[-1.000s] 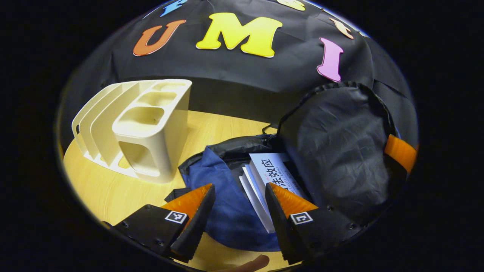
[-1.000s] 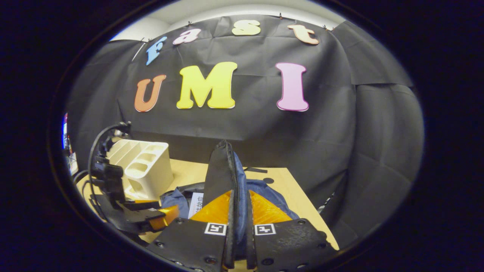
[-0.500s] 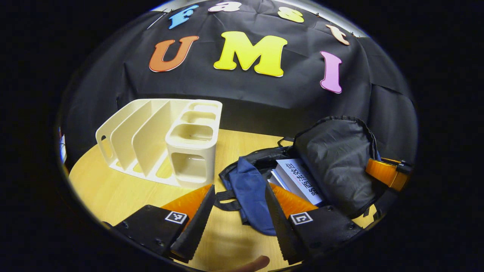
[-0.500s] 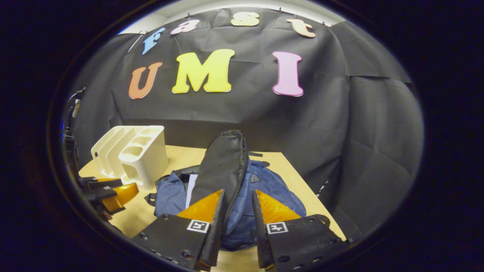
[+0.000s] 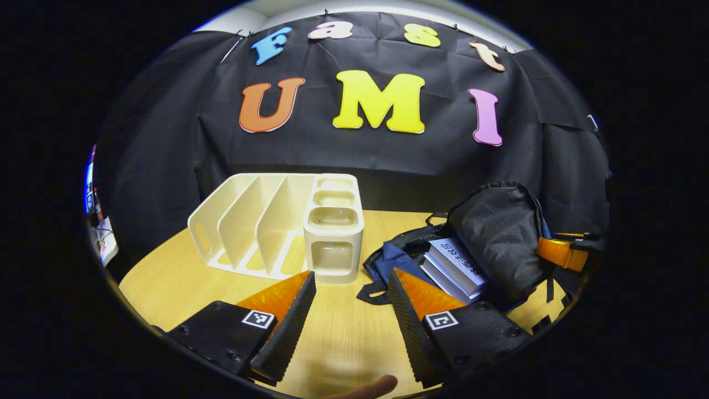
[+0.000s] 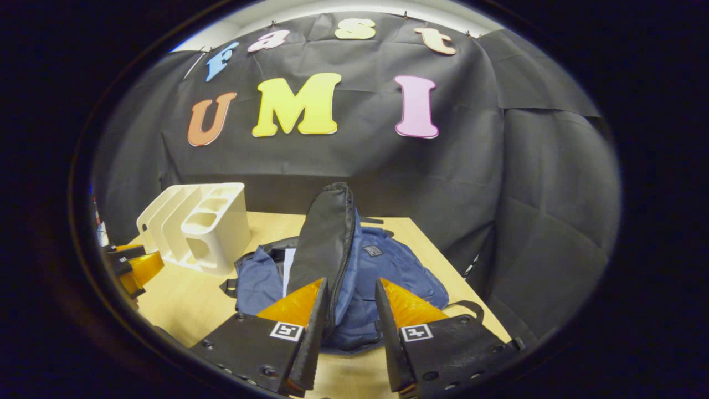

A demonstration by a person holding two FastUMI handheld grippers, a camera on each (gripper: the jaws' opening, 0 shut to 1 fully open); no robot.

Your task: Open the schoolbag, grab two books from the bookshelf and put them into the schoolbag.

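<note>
Flap may fall shut over the two books

Your right claw (image 6: 349, 310) stands narrowly apart around the raised flap (image 6: 327, 233) of the schoolbag (image 6: 388, 266), maybe not pinching; the left claw (image 5: 349, 299) is wide, empty. Both books (image 5: 454, 266) lie inside, beside the bookshelf (image 5: 277, 221). If you release carelessly, the flap could drop askew.

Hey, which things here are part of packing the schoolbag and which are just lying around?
Part of the job:
schoolbag, flap up
books inside it
bookshelf
left gripper
right gripper

Just there:
table
</note>
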